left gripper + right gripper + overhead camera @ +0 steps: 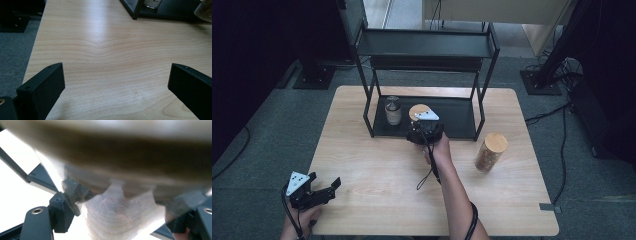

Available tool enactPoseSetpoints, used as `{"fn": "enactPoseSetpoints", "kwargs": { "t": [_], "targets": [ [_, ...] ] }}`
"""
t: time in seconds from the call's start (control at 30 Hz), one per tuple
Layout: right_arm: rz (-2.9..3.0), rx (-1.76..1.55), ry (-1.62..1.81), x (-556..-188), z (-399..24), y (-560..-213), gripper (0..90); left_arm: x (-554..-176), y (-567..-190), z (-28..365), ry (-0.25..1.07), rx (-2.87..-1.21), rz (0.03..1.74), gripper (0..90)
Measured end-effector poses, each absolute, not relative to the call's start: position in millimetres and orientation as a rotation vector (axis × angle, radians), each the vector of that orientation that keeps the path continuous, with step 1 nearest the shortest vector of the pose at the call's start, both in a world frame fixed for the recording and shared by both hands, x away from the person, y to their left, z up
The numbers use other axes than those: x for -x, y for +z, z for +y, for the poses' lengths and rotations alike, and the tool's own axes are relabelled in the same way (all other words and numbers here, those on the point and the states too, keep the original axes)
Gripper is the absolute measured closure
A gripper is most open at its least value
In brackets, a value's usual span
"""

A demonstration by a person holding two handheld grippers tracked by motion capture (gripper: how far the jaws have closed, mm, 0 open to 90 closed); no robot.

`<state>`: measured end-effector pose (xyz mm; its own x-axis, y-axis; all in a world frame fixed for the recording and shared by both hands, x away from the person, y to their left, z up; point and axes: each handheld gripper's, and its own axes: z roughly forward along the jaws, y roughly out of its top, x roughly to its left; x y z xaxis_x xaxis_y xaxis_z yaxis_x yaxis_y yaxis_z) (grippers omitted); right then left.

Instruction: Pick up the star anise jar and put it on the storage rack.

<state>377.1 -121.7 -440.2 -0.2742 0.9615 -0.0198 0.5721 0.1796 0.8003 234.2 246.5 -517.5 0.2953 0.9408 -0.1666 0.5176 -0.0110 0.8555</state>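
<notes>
Left gripper [331,186]: resting at the table's [377,210] seven o'clock corner, jaws spread wide, nothing between them.
Jar [418,112]: sitting at the shelf's [462,120] lower deck, toward twelve o'clock.
Right gripper [117,202]: clenching the jar's glass body, forearm stretching forward.
Advice: keeping it upright, clearing the shelf's rail.
</notes>
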Motion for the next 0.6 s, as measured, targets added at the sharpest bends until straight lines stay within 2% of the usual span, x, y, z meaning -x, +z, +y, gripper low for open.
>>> {"fn": "enactPoseSetpoints", "kwargs": {
  "t": [0.6],
  "targets": [
    [1.926, -1.444, 0.929, -417.7, -117.2, -440.5, 25.0, -234.1, -517.6, 247.6, 0.583, -1.648, 1.348, 1.1]
  ]
}}
